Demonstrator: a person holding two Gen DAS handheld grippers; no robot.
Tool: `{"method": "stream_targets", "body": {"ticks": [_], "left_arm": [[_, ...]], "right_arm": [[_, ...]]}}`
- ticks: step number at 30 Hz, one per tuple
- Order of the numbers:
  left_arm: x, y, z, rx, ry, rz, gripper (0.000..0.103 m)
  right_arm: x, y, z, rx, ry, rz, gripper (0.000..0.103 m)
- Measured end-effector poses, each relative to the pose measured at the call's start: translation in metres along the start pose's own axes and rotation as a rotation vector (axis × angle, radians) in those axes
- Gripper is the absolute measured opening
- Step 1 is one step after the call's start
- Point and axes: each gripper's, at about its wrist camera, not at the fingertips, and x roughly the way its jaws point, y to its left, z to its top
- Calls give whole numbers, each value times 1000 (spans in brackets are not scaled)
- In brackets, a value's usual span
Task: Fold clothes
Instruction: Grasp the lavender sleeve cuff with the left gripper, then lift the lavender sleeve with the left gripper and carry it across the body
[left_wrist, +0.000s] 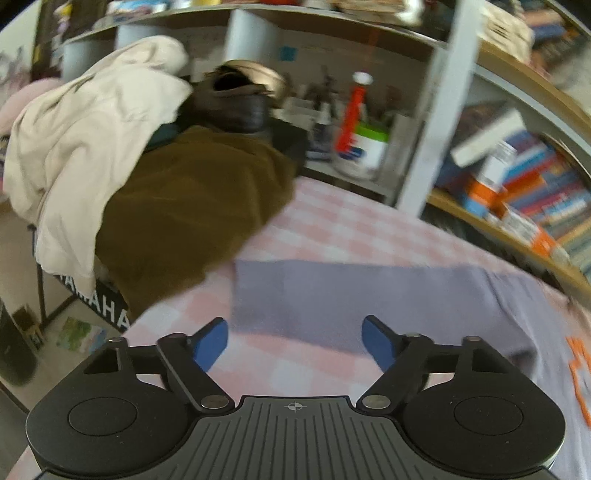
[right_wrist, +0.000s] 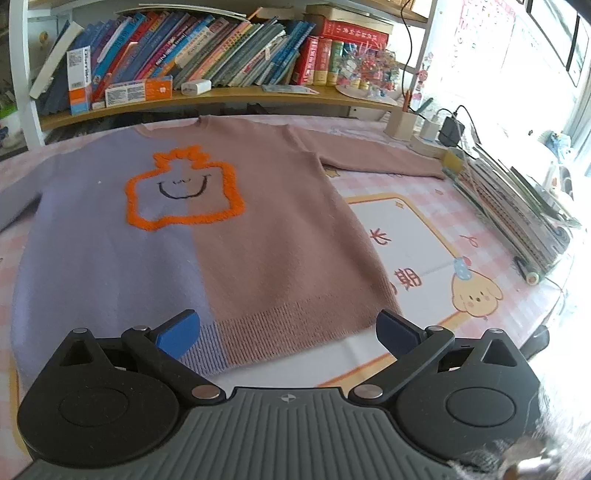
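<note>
Surface: we see a table (right_wrist: 498, 236) under a pink checked cloth, with a cartoon puppy mat (right_wrist: 413, 258) on it.
Centre: a lilac-and-pink sweater (right_wrist: 229, 236) lies flat, front up, sleeves spread.
Right edge: stacked booklets (right_wrist: 517, 214), a pen holder (right_wrist: 400, 123) and chargers (right_wrist: 439, 134).
Left end: we see a brown garment (left_wrist: 192, 206) heaped under a cream one (left_wrist: 85, 144).

Both black two-finger grippers, left (left_wrist: 294, 341) and right (right_wrist: 288, 334), are showing blue finger pads (left_wrist: 211, 344), silver pivot screws and ribbed grey bodies bearing crosshair marks.
</note>
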Motion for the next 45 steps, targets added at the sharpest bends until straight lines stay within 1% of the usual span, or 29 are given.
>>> {"method": "stream_targets", "body": {"ticks": [1,2,5,7,9,10,15,21,25,29,30,31,32,33,34,39,41,45], "left_arm": [[5,4,3,-14,6,6,65],[10,7,5,-30,13,11,63],[23,18,8,-93,36,27,49],[28,20,8,-128,46,4,41],[31,20,9,-158,49,-27,40],[32,20,9,-172,50,-43,36],[38,10,8,-223,69,-144,36],[41,-4,4,-251,103,-216,36],[43,-7,4,-265,108,-208,36],[48,1,10,-302,93,-150,35],[50,2,11,-306,93,-139,31],[52,4,12,-309,93,-127,22],[54,5,13,-313,94,-116,17],[55,7,15,-317,94,-104,9],[57,8,15,-319,92,-97,4],[56,5,16,-298,77,-92,3],[50,2,19,-285,58,-108,3],[32,-12,30,-238,5,-165,3]], "right_arm": [[0,0,-1,1,3,-8,103],[-1,-1,-2,3,7,-17,103],[-1,-3,-3,9,16,-41,103],[0,-4,-4,13,22,-55,103],[0,-4,-4,15,27,-66,103],[1,-4,-4,16,29,-70,103],[2,-2,-3,11,38,-80,103],[5,1,0,2,38,-78,103],[5,2,1,3,34,-76,103],[3,1,1,3,26,-77,103],[3,0,1,6,25,-79,103],[3,-1,1,11,24,-81,103],[3,-2,1,16,25,-83,103],[4,-3,1,21,26,-85,103],[4,-3,1,23,27,-86,103],[2,-1,3,13,10,-77,103],[2,-2,4,14,4,-76,103],[4,-4,6,19,1,-68,103]]}}
